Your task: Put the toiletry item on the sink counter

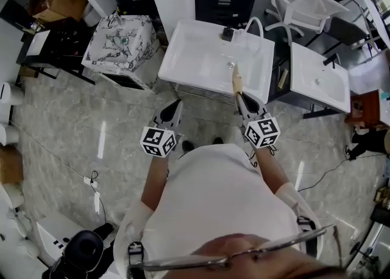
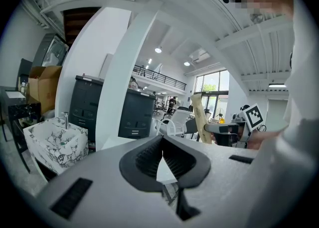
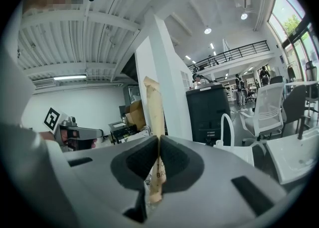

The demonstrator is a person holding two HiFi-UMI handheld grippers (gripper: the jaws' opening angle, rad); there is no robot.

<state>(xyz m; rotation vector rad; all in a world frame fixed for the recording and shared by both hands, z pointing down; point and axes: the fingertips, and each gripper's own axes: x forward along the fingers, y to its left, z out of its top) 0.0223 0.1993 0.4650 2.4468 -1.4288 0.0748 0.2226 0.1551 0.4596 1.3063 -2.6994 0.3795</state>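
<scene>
**Far left.** A marbled washbasin (image 1: 119,43) stands on the grey tiled floor (image 1: 67,125), well apart from both tools.

**Left hand-held gripper (image 1: 175,107).** It is held in front of the person's body. It points towards the near edge of the white washbasin worktop (image 1: 183,58) and stops short of it. In the left gripper view, the left hand-held gripper (image 2: 162,148) has its two dark pads meeting at the tips with nothing between them: closed and empty. Its marker cube (image 1: 158,141) sits at the rear.

**Centre.** The white washbasin worktop carries a black tap (image 1: 227,33) at its far edge.

**Right hand-held gripper (image 1: 241,97).** It is held beside the left one, near the worktop's front right corner.
- The jaws are almost together, clamped on the lower part of a slim tan paper packet (image 1: 237,79).
- In the right gripper view, the right hand-held gripper (image 3: 158,145) presses its pads on both flat faces of the packet (image 3: 154,107).
- The packet stands up from the jaws with a slight lean, and a short end hangs below the pads.
- Dark print on that lower end is only partly legible.
- In the head view the packet's free end overlaps the worktop's front right rim.
- The left gripper view shows the packet (image 2: 199,117) upright with its upper end free, carried by the jaws alone and not lying on the worktop.

**Far right.** A second white washbasin (image 1: 317,77) stands near the first
</scene>
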